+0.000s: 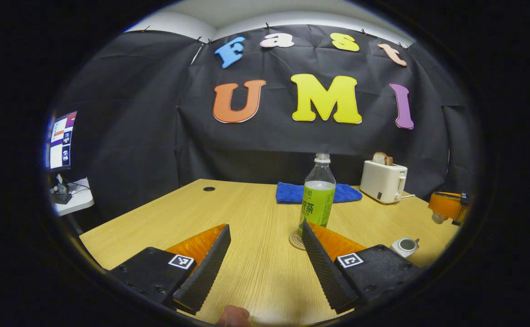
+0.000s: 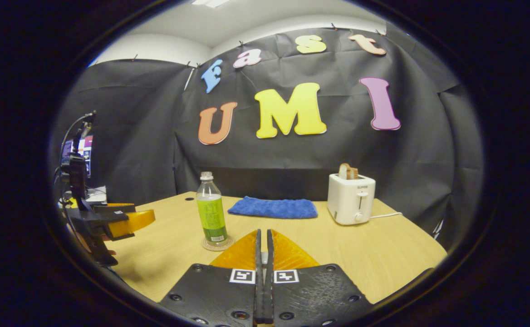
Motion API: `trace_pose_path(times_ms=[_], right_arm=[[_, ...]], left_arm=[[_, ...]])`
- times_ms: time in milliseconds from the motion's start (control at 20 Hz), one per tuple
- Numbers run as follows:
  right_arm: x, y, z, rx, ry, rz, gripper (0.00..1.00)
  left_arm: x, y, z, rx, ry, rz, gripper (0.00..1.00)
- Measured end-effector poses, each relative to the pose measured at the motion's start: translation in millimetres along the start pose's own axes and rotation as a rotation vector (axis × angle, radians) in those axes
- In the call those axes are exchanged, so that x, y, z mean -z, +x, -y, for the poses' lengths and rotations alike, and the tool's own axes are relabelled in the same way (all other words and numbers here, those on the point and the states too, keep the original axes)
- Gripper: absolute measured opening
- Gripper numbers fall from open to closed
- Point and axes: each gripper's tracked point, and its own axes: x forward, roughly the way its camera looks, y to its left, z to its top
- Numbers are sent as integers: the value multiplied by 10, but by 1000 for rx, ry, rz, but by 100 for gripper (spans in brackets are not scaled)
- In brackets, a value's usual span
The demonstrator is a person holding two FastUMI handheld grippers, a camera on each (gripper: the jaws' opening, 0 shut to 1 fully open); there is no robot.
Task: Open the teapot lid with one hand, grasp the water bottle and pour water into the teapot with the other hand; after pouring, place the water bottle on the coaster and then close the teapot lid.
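Note:
The water bottle (image 1: pixel 318 195) with a green label stands upright on the round coaster (image 1: pixel 296 241), capless, just beyond my right-hand fingertip. My left gripper (image 1: pixel 265 227) is open above the table with nothing between its fingers. The small white teapot (image 1: pixel 405 246) sits at the right with its top open. Farther right hangs the right gripper (image 1: pixel 446 206) with a small white piece, apparently the teapot lid (image 1: pixel 436 218), under it. In the right gripper view my right gripper (image 2: pixel 263 231) is shut, a sliver of white (image 2: pixel 263 260) between its fingers. The bottle (image 2: pixel 210 213), coaster (image 2: pixel 218 245) and left gripper (image 2: pixel 129 222) lie to its left.
A blue cloth (image 1: pixel 318 192) lies at the back of the wooden table (image 1: pixel 247 272), and a white toaster (image 1: pixel 384 180) with toast stands back right, its cord trailing. A monitor (image 1: pixel 61 141) stands beyond the table's left edge. A fingertip (image 1: pixel 233 315) shows at the bottom.

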Motion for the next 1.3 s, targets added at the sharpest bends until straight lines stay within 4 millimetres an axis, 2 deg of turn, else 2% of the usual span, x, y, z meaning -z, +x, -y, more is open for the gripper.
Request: trace_pose_path(times_ms=[150,400,800,1300], right_arm=[[127,106,-63,-23,3,-15,0],[304,229,-77,-37,23,-37,0],[493,316,-111,-34,15,-55,0],[545,314,-129,-32,15,-47,0]], left_arm=[[-72,-165,-98,-21,-13,26,98],[-141,-303,-194,-50,20,56,98],[-185,-356,-191,-48,34,63,98],[-174,-371,-182,-36,41,58,98]])
